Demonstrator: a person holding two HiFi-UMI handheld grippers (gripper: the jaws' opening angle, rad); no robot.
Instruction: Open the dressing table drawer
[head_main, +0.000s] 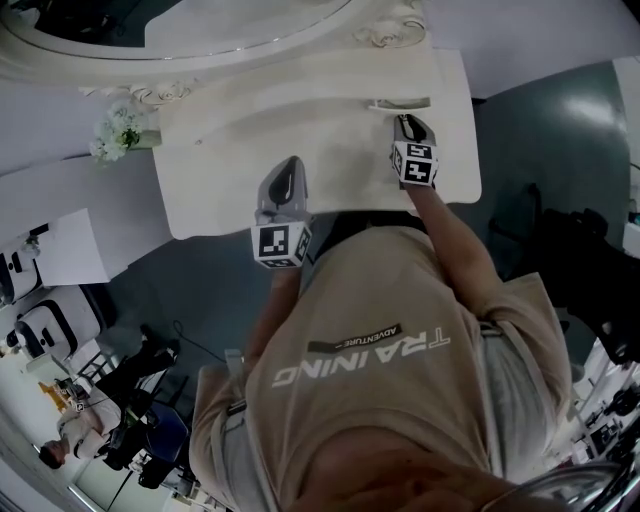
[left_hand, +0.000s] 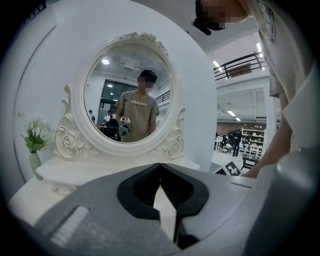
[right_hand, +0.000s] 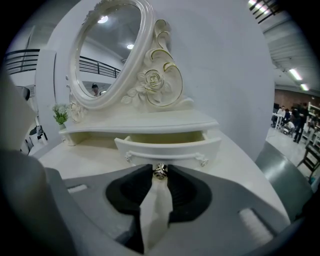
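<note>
We stood at the cream dressing table (head_main: 250, 150), its oval mirror (right_hand: 107, 50) rising from the back edge of the top. Under the low shelf below the mirror, toward the right end of the top, sat the small drawer (right_hand: 167, 145). It was already drawn out a little, and a strip of its hollow inside showed above the front panel. The panel ran crosswise to us, so we judged that the drawer's travel ran straight from the back edge toward the front edge, where we stood.

Our right gripper (right_hand: 160, 175) came at the drawer from the front and a little above, lined up with that travel. Its jaws were closed partway, with the tips pinched on the small metal knob (right_hand: 160, 170) at the middle of the panel. We judged that the coming pull should go straight back along the gripper's own line. A sideways drag could bind the drawer or slip the tips off so small a knob.

Our left gripper (left_hand: 160, 165) hung over the front edge near the middle, well apart from the drawer. Its jaw tips met and held nothing, so the right hand was plainly nearer.
</note>
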